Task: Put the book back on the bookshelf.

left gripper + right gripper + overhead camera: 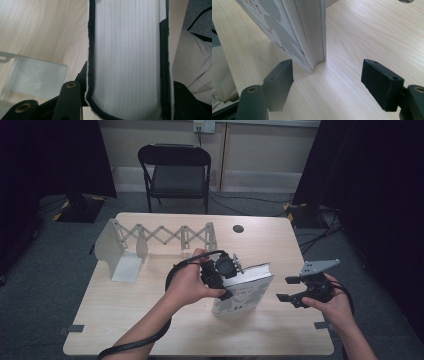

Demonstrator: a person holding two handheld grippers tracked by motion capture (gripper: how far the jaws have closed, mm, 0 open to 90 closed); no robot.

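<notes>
Book [246, 292] is standing on its bottom edge near the middle of the surface [150, 320], with its long axis running left-near to right-far, a bit tilted. The left gripper [226, 275] is clamping it across the top at the left end, with the page block squeezed between both jaws (you can see that best in the left gripper view, book [126, 60] dead centre). The right gripper [289, 290] is hanging just off the right end with its jaws spread and nothing between them. The expanding rack [150, 237] is sitting far-left of the book, so I'm guessing the book is going that way, and the left gripper is the nearer one.
</notes>
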